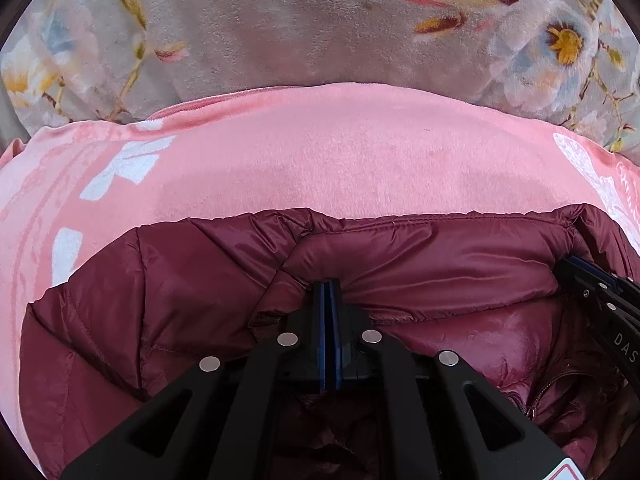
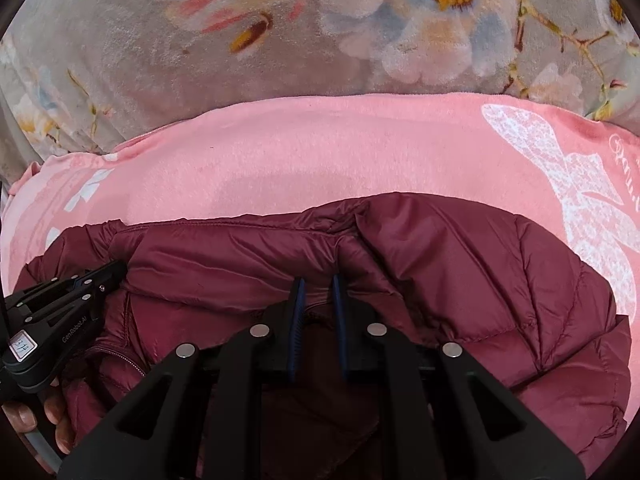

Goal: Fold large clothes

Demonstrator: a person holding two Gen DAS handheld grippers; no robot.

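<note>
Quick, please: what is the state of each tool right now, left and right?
Left tool: closed, pinching the maroon puffer jacket at its edge.
Right tool: open, a gap between its jaws, holding nothing.

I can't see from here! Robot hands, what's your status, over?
Left gripper shut on maroon puffer jacket collar. Right gripper open, straddling same collar. Jacket lies on pink blanket. Nothing in the way.
</note>
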